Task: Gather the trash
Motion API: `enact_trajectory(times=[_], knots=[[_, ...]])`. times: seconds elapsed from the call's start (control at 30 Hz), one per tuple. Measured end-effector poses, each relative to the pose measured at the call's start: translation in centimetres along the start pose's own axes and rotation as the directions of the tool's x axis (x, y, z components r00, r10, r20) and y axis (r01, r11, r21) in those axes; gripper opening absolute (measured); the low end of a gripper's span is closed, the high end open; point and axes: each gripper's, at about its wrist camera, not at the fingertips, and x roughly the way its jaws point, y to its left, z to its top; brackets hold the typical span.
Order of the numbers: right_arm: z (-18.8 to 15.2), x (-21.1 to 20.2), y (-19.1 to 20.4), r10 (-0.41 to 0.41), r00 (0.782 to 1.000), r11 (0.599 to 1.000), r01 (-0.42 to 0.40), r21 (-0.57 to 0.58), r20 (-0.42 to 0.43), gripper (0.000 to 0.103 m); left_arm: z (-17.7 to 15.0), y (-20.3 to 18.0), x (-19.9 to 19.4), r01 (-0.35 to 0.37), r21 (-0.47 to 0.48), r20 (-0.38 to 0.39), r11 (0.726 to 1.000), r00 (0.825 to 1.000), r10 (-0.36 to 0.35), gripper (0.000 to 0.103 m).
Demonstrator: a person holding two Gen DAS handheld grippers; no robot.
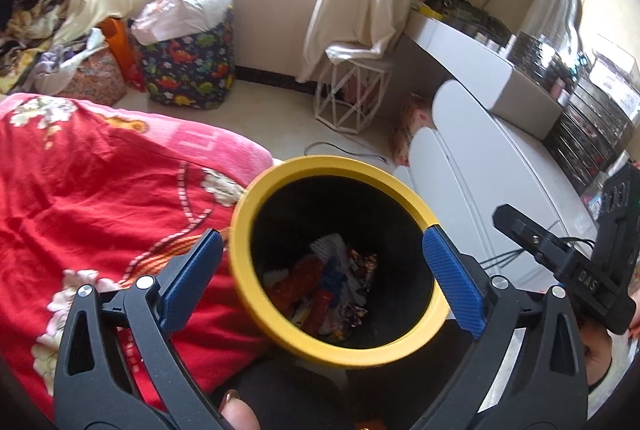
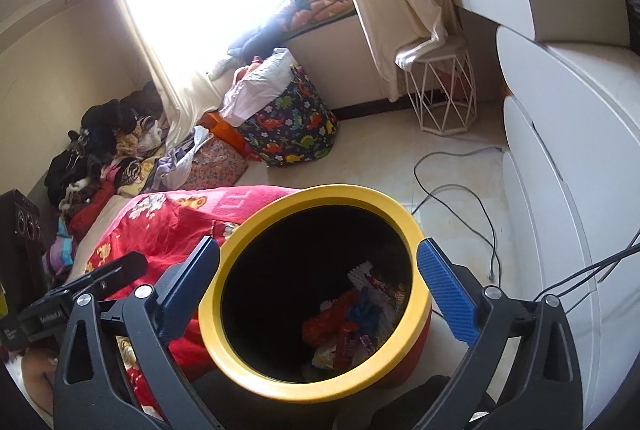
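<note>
A round trash bin with a yellow rim (image 1: pixel 256 197) and a black inside stands on the floor by the bed; in the right wrist view its rim (image 2: pixel 248 234) shows too, with a red outer wall. Several snack wrappers (image 1: pixel 332 290) lie at its bottom, also seen in the right wrist view (image 2: pixel 352 326). My left gripper (image 1: pixel 320 282) is open and empty, hovering over the bin's mouth. My right gripper (image 2: pixel 320 286) is open and empty, also above the bin. The right gripper's body (image 1: pixel 568 262) shows at the right of the left wrist view.
A bed with a red floral blanket (image 1: pixel 100 189) lies left of the bin. A white cabinet (image 1: pixel 500 189) stands to the right. A dinosaur-print basket (image 1: pixel 188 65), a white wire stool (image 1: pixel 352 97), piled clothes (image 2: pixel 100 149) and floor cables (image 2: pixel 452 189) lie beyond.
</note>
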Motion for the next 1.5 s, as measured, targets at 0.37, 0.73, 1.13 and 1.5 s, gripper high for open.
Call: enact_trajectory(times=[0.37,0.73,1.13,1.5], knots=[[-2.7,-2.5,5.6,0.029,0.988,0.987,-0.004,-0.162,0.153,0.096,-2.6,2.0,-5.8,-0.142,-0.032,0.154,0.989,0.977,0.145,0.092],[-5.8,-4.6,7.6,0.03,0.947,0.968,0.053,-0.245,0.32,0.096,-5.7,3.9,-8.7,-0.249,-0.06,0.212,0.967,0.943,0.256,0.092],[-6.2,-4.5,7.1,-0.002,0.942,0.969,0.085,-0.233,0.336,0.096,-5.7,3.7,-9.3,-0.258,-0.06,0.233,0.964,0.936,0.265,0.092],[-6.5,-4.5,7.3,-0.004,0.944,0.968,0.087,-0.237,0.331,0.096,-5.8,3.5,-9.3,-0.261,-0.058,0.236,0.964,0.934,0.267,0.092]])
